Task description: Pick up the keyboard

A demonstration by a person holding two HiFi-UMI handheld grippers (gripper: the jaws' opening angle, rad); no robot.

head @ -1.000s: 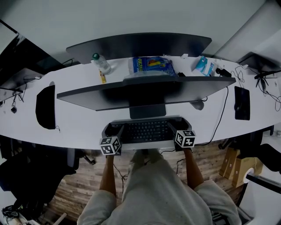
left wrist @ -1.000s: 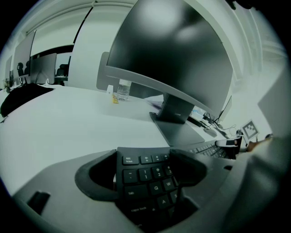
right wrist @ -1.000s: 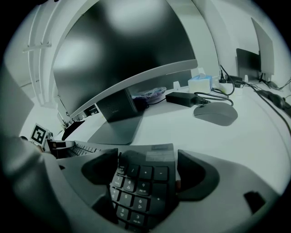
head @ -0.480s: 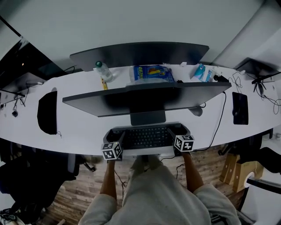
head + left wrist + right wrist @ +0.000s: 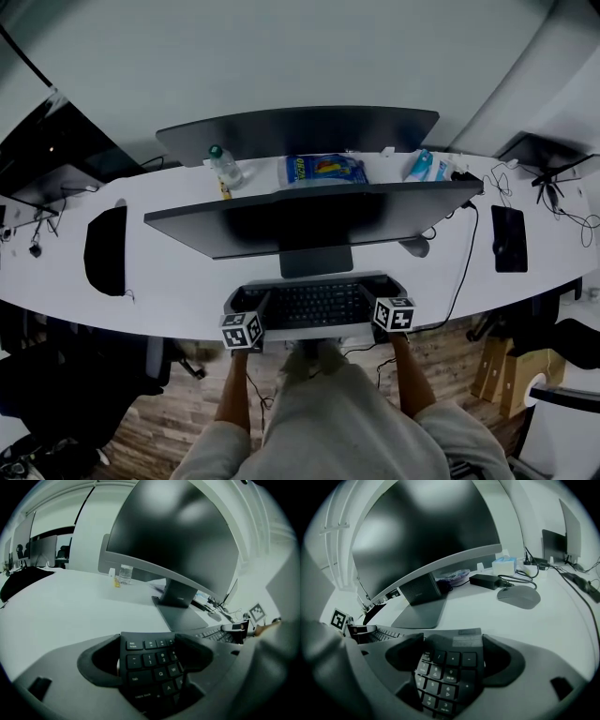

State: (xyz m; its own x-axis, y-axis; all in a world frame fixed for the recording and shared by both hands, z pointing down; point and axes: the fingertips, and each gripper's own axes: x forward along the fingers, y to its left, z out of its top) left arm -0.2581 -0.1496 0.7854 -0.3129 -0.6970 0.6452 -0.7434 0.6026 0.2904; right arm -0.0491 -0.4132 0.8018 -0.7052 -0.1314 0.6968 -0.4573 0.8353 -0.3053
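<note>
Fingers (image 5: 96, 660) of left gripper (image 5: 147, 658) and right gripper (image 5: 453, 660), its jaws just closing, clamp the keyboard's (image 5: 317, 305) ends; its length runs crosswise between them.

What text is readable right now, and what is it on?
"esc": keyboard key
"tab": key
"caps lock": key
"Q": key
"W": key
"A": key
"5": number pad key
"6": same
"3": same
Sticker above number pad, blue packet: too blurred.

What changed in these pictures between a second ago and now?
The right gripper has just been closing its jaws on the keyboard end between them; the head view shifted a little. The left gripper, keyboard and monitor stayed put.
</note>
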